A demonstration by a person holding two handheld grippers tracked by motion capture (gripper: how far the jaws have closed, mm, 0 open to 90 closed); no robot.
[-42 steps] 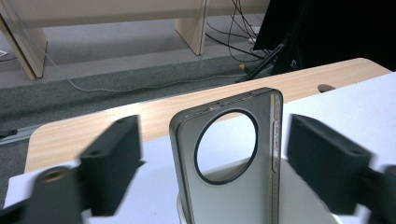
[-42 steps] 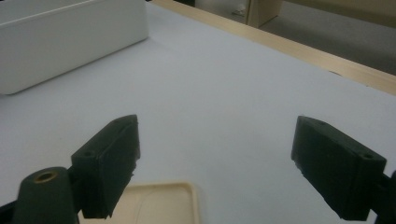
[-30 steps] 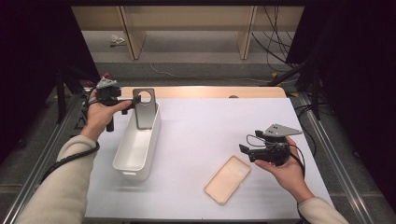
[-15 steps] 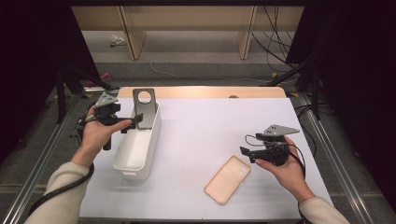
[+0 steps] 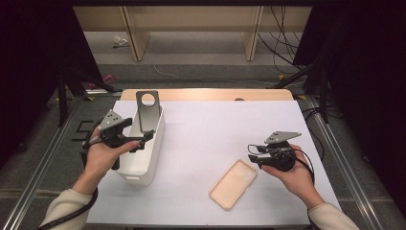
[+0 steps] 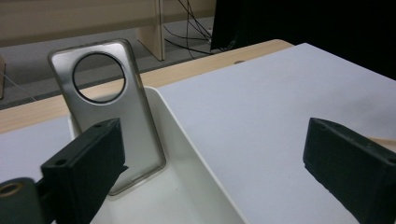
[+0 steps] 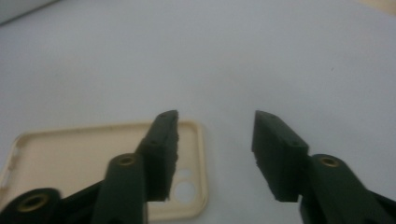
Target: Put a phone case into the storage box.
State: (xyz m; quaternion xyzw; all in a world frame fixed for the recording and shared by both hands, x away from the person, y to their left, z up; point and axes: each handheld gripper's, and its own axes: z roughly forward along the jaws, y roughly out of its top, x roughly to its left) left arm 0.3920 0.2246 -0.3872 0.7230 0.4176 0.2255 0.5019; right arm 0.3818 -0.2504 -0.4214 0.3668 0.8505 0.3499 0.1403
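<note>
Grey phone case propped in white bin as beige case lies on the table.

The left gripper (image 5: 143,139), jaws wide apart and empty, hovers over the white bin (image 5: 154,153) at left, where the grey case (image 5: 147,111) leans upright on the far wall, easy to grasp by its edge. At right, the right gripper (image 5: 254,154), jaws just narrowing with nothing between them, sits beside the beige case (image 5: 233,184), lying hollow up. The left gripper view reveals the grey case's round camera opening; the right gripper view, the beige case's cut-out.
</note>
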